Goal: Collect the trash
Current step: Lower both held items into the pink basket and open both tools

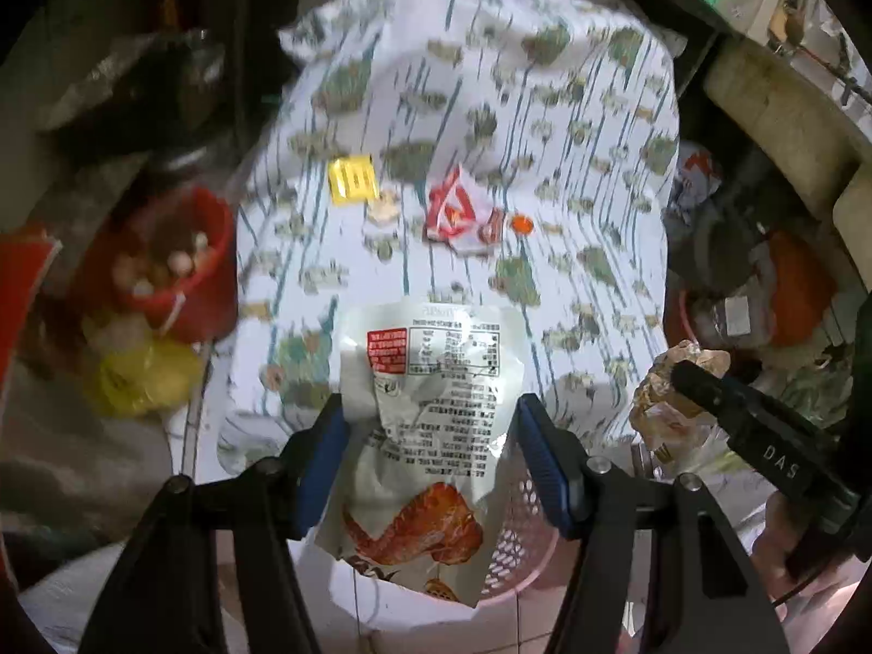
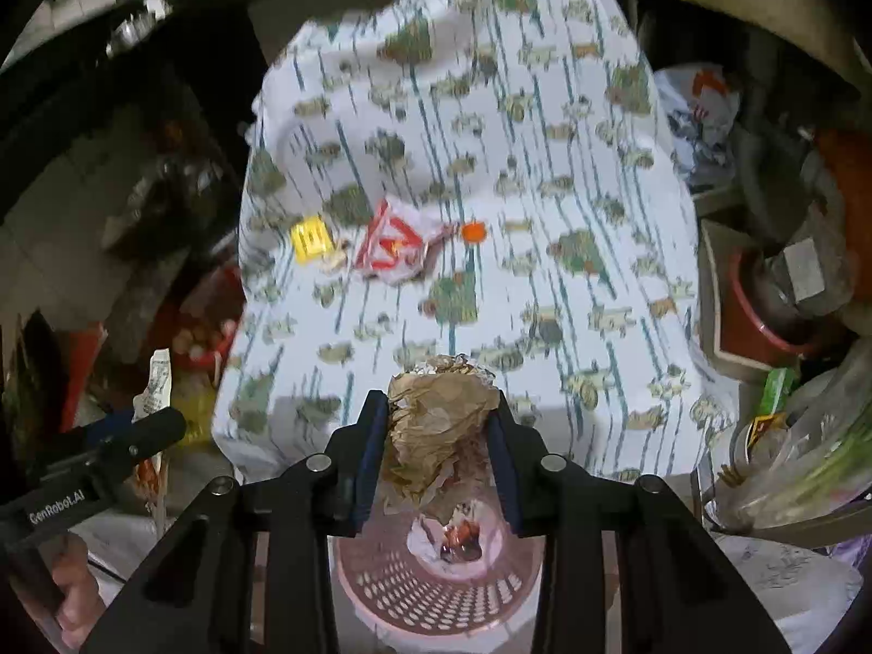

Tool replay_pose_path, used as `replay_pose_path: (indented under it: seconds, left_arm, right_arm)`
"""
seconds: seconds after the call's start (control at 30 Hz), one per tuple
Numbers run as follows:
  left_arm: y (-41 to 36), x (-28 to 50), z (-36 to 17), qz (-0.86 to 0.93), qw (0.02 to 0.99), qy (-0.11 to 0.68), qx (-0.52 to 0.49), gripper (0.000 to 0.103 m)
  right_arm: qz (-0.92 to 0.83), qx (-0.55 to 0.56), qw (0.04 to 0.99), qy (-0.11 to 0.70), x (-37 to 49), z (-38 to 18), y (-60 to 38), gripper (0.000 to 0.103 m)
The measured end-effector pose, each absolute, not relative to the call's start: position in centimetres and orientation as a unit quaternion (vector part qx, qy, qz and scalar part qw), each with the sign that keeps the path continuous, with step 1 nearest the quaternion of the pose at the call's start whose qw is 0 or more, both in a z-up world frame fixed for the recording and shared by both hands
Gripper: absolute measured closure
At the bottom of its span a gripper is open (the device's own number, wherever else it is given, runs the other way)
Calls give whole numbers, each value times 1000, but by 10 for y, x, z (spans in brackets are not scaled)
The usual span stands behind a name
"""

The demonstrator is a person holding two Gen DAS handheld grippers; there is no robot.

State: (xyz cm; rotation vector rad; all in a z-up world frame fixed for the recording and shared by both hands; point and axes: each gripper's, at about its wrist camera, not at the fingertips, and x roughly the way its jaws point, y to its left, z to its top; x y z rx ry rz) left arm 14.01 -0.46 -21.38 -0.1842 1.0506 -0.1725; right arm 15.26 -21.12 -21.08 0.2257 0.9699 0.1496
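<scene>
Your left gripper [image 1: 430, 436] had its blue-padded jaws about half apart and closed on a flat white plastic snack pouch [image 1: 430, 425]. That pouch was creased through the middle, printed with black text, a red label box and a nutrition table near its top edge, and with a picture of an orange-brown roasted chicken wing near its bottom edge. It hung between the pads above the pink perforated plastic basket [image 1: 523, 534] that stood on the floor just in front of the table.

Your right gripper [image 2: 441, 425] had its jaws narrower, pinched on a crumpled wad of brown paper and foil [image 2: 436, 425]; the wad bulged above the fingertips, wrinkled, tan with a silvery edge. Directly below it lay the same basket [image 2: 436, 594], with a reddish wrapper [image 2: 460, 537] already at its bottom.

On the white tablecloth with green tree and blue stripe print [image 1: 490, 109] there remained a small yellow square packet [image 1: 353, 179], a crumpled red-and-white wrapper [image 1: 458, 207] and a small orange round cap [image 1: 521, 225], lying near one another in a row. You could see a red bucket [image 1: 185, 267] beside the table at the left.
</scene>
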Motion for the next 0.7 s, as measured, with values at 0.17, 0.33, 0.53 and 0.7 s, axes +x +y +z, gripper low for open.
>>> replay_pose_path:
  seconds: [0.17, 0.33, 0.53, 0.7]
  left_arm:
    - [-13, 143, -249, -93, 831, 540, -94, 43]
    - [-22, 149, -320, -95, 781, 607, -108, 43]
    - [-31, 152, -362, -96, 759, 634, -109, 43]
    - [-38, 148, -390, -106, 744, 653, -95, 43]
  right_arm:
    - [80, 98, 852, 507, 156, -247, -209, 65]
    - [84, 112, 828, 543, 160, -281, -209, 65]
    - [75, 67, 811, 576, 163, -320, -196, 65]
    - [78, 51, 787, 610, 170, -355, -185, 65]
